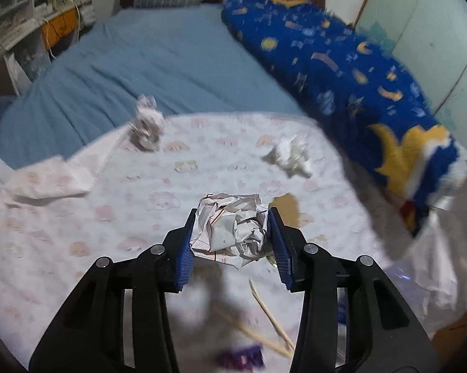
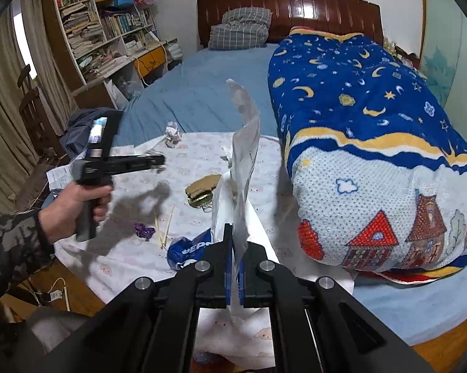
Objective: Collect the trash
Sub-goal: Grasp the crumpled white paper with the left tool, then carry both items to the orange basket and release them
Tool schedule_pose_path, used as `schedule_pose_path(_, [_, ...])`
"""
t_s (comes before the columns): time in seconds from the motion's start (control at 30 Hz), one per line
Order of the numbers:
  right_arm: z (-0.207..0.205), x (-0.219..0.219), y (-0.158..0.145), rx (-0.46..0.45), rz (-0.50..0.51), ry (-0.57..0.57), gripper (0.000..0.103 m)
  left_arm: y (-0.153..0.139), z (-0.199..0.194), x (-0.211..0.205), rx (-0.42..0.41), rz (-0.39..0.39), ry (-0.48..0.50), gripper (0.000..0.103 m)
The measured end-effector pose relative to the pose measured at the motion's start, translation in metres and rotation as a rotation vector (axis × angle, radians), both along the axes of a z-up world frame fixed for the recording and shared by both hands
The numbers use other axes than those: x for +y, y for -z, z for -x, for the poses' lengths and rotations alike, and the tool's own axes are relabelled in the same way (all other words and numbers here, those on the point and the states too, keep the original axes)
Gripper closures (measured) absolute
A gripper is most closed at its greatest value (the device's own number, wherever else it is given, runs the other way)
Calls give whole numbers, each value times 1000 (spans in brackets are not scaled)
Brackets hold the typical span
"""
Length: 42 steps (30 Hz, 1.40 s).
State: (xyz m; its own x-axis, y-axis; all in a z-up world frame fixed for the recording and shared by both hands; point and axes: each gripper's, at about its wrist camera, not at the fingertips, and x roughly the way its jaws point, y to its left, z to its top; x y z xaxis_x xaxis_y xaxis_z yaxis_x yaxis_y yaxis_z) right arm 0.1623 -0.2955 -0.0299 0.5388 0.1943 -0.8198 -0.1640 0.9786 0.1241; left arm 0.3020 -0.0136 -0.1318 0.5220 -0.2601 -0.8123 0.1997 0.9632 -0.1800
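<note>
My left gripper [image 1: 232, 230] is shut on a crumpled white paper ball [image 1: 230, 227] and holds it above the pink-patterned sheet [image 1: 78, 217]. The left gripper also shows in the right wrist view [image 2: 159, 160], held by a hand at the left. My right gripper [image 2: 235, 267] is shut on the edge of a clear plastic bag [image 2: 244, 143] that stands up above the bed. On the sheet lie a crumpled paper wad [image 1: 146, 124], a white tissue wad [image 1: 291, 155], wooden sticks [image 1: 270, 314], a purple wrapper [image 1: 239, 357], a brown wrapper [image 2: 202, 188] and a blue Pepsi wrapper [image 2: 190, 248].
A rolled blue star-and-moon blanket [image 2: 373, 143] lies on the right of the bed. The blue bedsheet [image 2: 196, 99] runs back to pillows [image 2: 239, 28] and a wooden headboard [image 2: 295, 6]. A bookshelf [image 2: 93, 31] stands at the left. A power strip [image 2: 59, 293] lies on the floor.
</note>
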Motion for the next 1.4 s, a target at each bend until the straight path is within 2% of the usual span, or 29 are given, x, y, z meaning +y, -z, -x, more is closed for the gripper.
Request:
schedule_pose_path(0.17, [27, 9, -37, -27, -21, -12, 100, -76, 75, 11, -89, 5, 26, 59])
schedule_pose_path(0.23, [47, 14, -58, -33, -33, -23, 100, -107, 119, 12, -122, 0, 47, 59])
schedule_pose_path(0.33, [82, 21, -89, -25, -56, -46, 100, -138, 178, 12, -138, 30, 67, 59])
schedule_pose_path(0.4, [113, 24, -101, -6, -80, -50, 100, -150, 209, 12, -146, 46, 67, 59])
schedule_pose_path(0.5, [157, 29, -95, 56, -102, -52, 100, -155, 255, 9, -136, 66, 80, 59])
schedule_pose_path(0.57, [179, 36, -74, 120, -124, -54, 100, -152, 281, 6, -127, 67, 87, 59])
schedule_pose_path(0.63, [201, 48, -34, 212, -120, -61, 100, -145, 298, 3, -102, 79, 96, 59])
schedule_pose_path(0.67, [207, 55, -20, 233, -107, -70, 100, -137, 307, 0, -93, 77, 99, 59])
schedule_pose_path(0.73, [221, 72, 29, 323, -97, -85, 100, -112, 319, -7, -37, 60, 108, 59])
schedule_pose_path(0.9, [225, 99, 132, 507, -82, -64, 100, -7, 335, -17, 191, 59, 46, 59])
schedule_pose_path(0.97, [220, 107, 165, 560, -81, -37, 100, 36, 340, -22, 299, 69, 8, 59])
schedule_pose_path(1.03, [212, 110, 198, 601, -62, -26, 100, 81, 341, -29, 391, 42, -15, 59])
schedule_pose_path(1.07, [209, 109, 214, 619, -64, -8, 100, 96, 342, -32, 413, 47, -22, 59])
schedule_pose_path(1.13, [205, 110, 249, 660, -33, -5, 100, 134, 339, -42, 458, -14, -10, 59])
schedule_pose_path(1.23, [208, 104, 297, 757, -8, 24, 99, 181, 332, -48, 518, -43, -13, 58])
schedule_pose_path(1.33, [208, 96, 316, 796, 17, 66, 97, 196, 328, -58, 496, -88, 30, 54])
schedule_pose_path(1.4, [205, 88, 315, 790, 29, 92, 89, 198, 325, -59, 491, -78, 30, 45])
